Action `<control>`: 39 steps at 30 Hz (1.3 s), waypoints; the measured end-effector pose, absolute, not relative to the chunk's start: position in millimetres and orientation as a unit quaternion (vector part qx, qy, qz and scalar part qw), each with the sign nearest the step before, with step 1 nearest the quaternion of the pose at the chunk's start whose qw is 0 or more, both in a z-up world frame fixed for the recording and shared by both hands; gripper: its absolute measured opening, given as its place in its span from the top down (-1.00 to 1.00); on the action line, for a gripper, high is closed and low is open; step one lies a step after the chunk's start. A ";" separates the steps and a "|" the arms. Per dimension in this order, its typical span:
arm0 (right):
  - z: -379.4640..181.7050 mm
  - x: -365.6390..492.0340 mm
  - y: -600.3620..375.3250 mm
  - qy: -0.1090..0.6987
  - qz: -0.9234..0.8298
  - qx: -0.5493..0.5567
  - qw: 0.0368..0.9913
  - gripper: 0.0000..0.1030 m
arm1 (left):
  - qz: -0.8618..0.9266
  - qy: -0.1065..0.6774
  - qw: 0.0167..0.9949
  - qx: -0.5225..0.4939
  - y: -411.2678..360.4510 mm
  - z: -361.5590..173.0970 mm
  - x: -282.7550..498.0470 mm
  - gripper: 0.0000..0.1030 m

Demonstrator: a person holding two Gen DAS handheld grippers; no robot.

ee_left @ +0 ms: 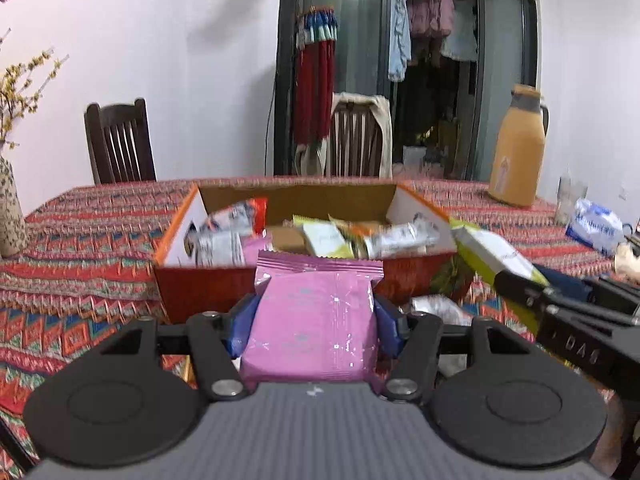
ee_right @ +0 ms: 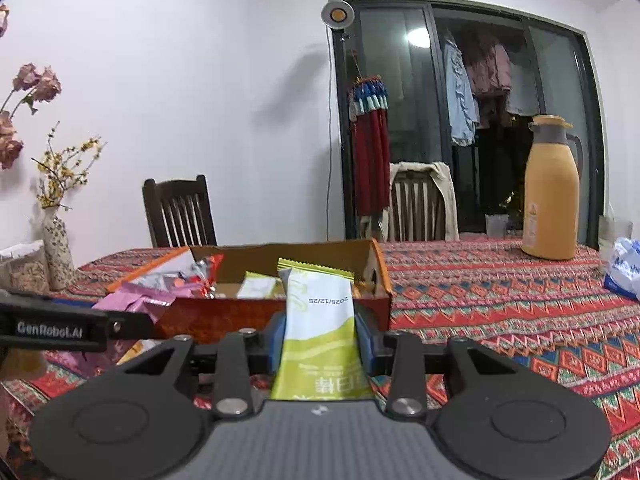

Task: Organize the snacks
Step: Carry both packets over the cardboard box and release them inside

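Left wrist view: the left gripper point(ee_left: 316, 320) clamps a pink packet point(ee_left: 316, 320) before the orange box point(ee_left: 208, 288), mid-table and half-filled. The right gripper point(ee_right: 320, 336) pinches a green packet point(ee_right: 320, 336). Both await dropping in; a silver packet point(ee_left: 436, 304) lies outside.

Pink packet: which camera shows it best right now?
Left wrist: the pink packet fills the centre, clamped by the left gripper. The right wrist view shows only its crumpled end at the left, beside the box.
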State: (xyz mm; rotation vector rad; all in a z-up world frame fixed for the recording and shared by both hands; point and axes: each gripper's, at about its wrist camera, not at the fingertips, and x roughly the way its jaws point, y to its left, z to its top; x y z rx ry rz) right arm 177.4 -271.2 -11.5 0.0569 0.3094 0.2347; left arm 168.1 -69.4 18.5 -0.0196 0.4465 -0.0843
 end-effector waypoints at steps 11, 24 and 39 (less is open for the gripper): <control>26.1 196.9 -255.0 0.117 0.136 0.030 0.983 0.31 | -0.024 0.182 0.983 -0.017 -63.0 58.4 189.5 -0.21; 57.3 251.7 -239.0 0.092 0.131 0.033 0.987 0.31 | -0.008 0.173 0.984 -0.038 -54.7 84.0 238.9 -0.21; 22.4 332.4 -233.7 0.137 0.117 0.048 0.982 0.31 | 0.020 0.191 0.980 -0.058 -43.5 57.5 320.1 -0.21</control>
